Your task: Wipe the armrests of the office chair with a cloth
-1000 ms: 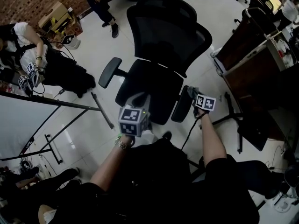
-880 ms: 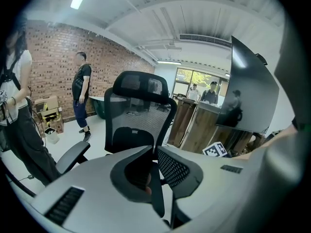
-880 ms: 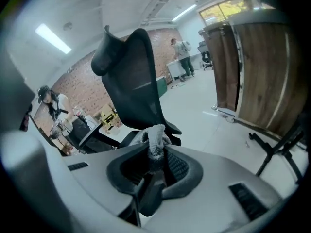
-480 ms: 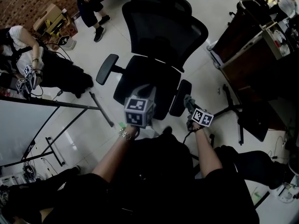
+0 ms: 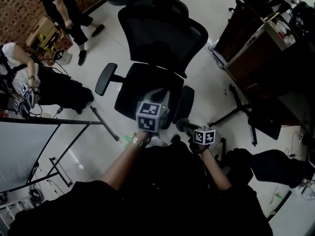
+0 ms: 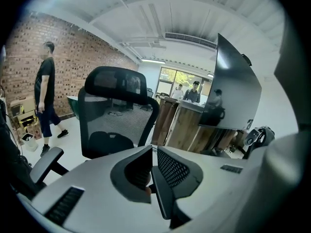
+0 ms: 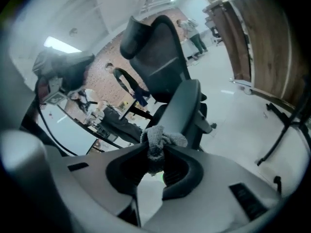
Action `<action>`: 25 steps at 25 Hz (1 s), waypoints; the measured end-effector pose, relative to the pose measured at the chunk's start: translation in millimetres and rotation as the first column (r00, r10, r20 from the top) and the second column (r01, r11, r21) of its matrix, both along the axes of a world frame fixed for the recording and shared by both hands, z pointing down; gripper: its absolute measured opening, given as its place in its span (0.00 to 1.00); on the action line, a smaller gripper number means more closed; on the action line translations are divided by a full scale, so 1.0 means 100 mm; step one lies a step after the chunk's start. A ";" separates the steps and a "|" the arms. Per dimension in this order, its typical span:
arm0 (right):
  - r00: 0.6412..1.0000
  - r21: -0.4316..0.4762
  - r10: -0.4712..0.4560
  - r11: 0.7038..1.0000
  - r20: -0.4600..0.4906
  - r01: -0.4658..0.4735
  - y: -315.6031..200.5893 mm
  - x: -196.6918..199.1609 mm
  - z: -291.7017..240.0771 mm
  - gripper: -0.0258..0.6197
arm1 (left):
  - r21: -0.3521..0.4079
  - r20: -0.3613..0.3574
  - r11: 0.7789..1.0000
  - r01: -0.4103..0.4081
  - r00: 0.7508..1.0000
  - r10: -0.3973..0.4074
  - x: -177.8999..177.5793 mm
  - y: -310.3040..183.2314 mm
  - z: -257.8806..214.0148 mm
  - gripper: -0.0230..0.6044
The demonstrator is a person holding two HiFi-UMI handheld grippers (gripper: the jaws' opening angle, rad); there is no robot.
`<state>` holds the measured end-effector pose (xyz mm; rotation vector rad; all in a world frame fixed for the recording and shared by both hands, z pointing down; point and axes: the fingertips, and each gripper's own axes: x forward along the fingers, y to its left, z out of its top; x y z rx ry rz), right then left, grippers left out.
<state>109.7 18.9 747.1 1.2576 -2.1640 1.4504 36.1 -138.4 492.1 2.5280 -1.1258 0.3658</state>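
A black mesh office chair [image 5: 157,38] stands in front of me, with its left armrest [image 5: 105,78] and right armrest [image 5: 185,104] showing in the head view. My right gripper [image 5: 182,126] is shut on a grey cloth [image 7: 162,139] and sits just off the near end of the right armrest [image 7: 183,107]. The cloth bunches up out of the jaws. My left gripper [image 5: 156,98] hovers over the front of the seat, shut with nothing in it [image 6: 151,152]. Its view looks at the chair back [image 6: 116,111].
Wood-panelled desks [image 5: 256,48] stand to the right, with black chair-base legs [image 5: 236,107] on the white floor beside them. A black metal frame [image 5: 74,127] runs along the left. One person sits at the left [image 5: 54,82] and another stands at the back left [image 5: 64,14].
My right gripper has drawn back with the cloth from beside the right armrest to just off its near end. The left gripper shifted slightly right, over the seat front.
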 end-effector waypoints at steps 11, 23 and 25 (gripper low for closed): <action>0.982 0.352 0.157 0.930 -0.109 -0.109 -1.33 0.09 -1.95 0.14 | 0.030 -0.016 0.999 -0.016 1.000 0.017 0.23 -0.05 -0.10 0.10; 0.960 0.351 0.157 0.934 -0.234 -0.067 -1.41 -0.11 -2.06 0.14 | 0.062 0.023 0.998 0.018 1.000 -0.020 0.13 -0.15 -0.13 0.10; 0.957 0.360 0.150 0.931 -0.247 -0.053 -1.41 -0.15 -2.08 0.14 | 0.059 0.030 0.998 0.025 0.999 -0.026 0.11 -0.16 -0.11 0.10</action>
